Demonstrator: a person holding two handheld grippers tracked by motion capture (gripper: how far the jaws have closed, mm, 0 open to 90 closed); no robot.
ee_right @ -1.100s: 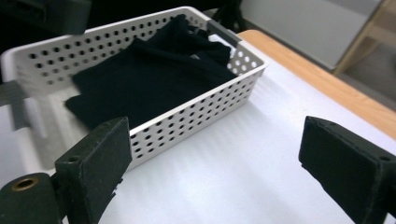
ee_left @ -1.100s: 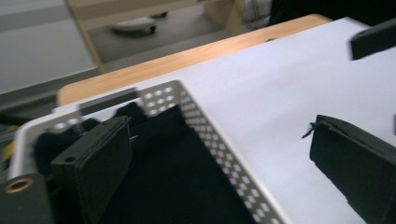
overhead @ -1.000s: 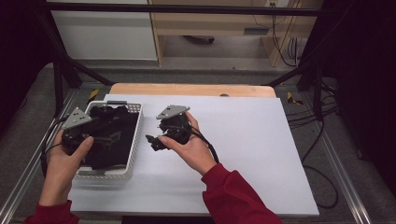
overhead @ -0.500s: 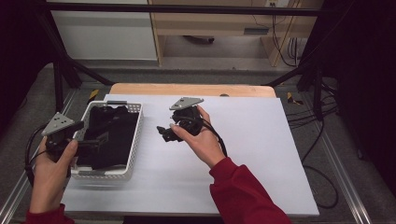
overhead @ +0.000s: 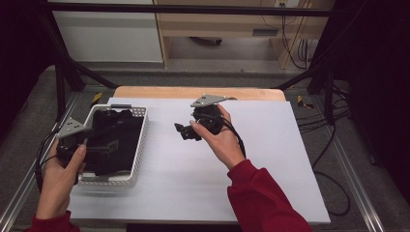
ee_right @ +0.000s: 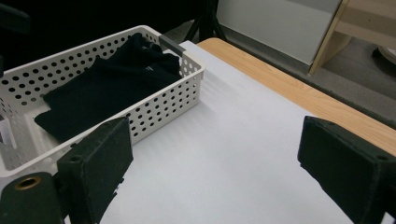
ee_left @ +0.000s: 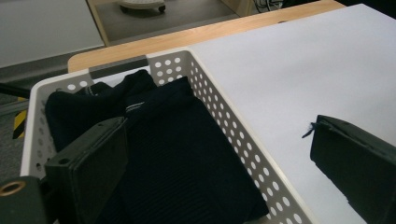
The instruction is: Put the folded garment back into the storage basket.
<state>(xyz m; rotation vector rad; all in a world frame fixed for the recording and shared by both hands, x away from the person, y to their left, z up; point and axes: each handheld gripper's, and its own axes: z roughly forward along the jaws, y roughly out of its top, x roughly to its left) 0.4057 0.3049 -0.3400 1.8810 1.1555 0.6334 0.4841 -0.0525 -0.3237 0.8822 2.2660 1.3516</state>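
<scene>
Your left gripper (overhead: 92, 145) hangs over the near left corner of the white perforated basket (overhead: 140, 140), jaws spread wide with nothing between them. In that basket lies a folded black garment (overhead: 113, 140), covering nearly the whole floor. In the left gripper view one jaw blocks the garment's near left part, and the basket's near wall is cut off at the bottom. Your right gripper (overhead: 186, 131) is held above the white sheet (overhead: 270, 159), well apart from the basket, jaws gaping and empty too. A wooden table edge (overhead: 193, 92) runs behind. Cables (overhead: 333, 121) trail off right, too dark to follow.
</scene>
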